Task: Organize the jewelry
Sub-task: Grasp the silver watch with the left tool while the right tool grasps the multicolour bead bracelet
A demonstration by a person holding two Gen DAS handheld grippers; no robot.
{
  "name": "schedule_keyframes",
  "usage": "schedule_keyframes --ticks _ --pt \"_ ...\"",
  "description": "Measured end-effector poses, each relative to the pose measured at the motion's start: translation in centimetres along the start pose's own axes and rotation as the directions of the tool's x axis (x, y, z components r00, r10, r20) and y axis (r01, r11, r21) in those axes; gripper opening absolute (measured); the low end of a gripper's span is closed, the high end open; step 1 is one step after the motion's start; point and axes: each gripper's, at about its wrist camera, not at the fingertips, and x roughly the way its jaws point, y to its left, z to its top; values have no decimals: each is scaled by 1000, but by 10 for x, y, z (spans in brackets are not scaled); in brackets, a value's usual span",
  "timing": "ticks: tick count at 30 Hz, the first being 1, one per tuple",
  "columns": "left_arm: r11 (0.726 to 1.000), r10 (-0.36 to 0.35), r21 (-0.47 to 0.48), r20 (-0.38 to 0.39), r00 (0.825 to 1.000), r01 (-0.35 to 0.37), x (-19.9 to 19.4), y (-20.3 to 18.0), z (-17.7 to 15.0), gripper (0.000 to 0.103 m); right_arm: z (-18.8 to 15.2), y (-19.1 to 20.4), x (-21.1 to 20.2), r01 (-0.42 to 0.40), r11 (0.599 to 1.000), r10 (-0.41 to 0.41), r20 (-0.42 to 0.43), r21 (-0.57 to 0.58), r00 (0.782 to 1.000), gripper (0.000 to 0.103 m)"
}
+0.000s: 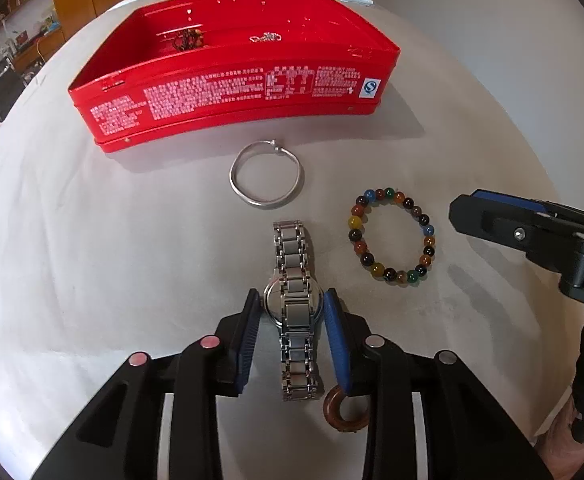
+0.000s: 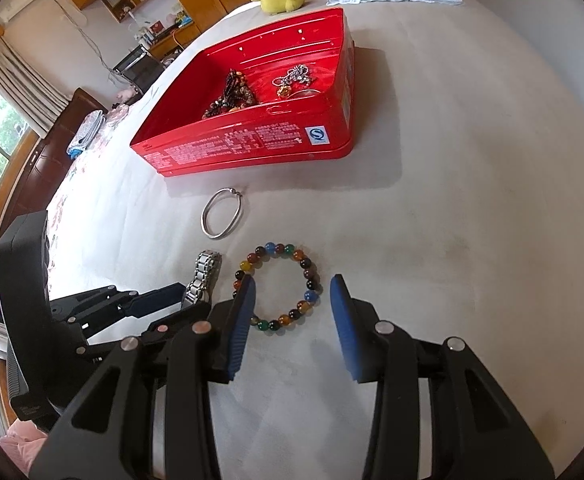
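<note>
**Watch Gripped at the Case, Beads Framed for the Other Hand**

While the red tin [image 1: 227, 92] stood open at the far side of the white-covered surface [image 1: 91, 240], the loose pieces lay in a cluster in front of it, within easy reach of both hands. The left tool [image 1: 292, 312] had its blue pads [image 1: 334, 320] closed against the round case of the steel watch [image 1: 294, 304], the band running lengthwise between them; taking the case rather than the links looked the firmer hold. The right tool [image 2: 292, 296] sat with its pads apart and nothing clamped, the left pad overlapping the beaded bracelet [image 2: 277, 288] in view, seemingly lined up for a later pick. A silver bangle [image 1: 265, 174] lay just before the tin, and a brown ring [image 1: 346, 412] rested by the watch's near end. Inside the tin, dark beads [image 2: 229, 98] and a silver chain [image 2: 296, 76] lay apart, suggesting sorting by kind.
</note>
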Motion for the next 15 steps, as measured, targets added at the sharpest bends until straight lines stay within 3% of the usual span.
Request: schedule_keyframes --ticks 15 --pt "997 -23 -76 104 994 31 -40 32 0 32 -2 17 13 6 998 -9 -43 -55 999 39"
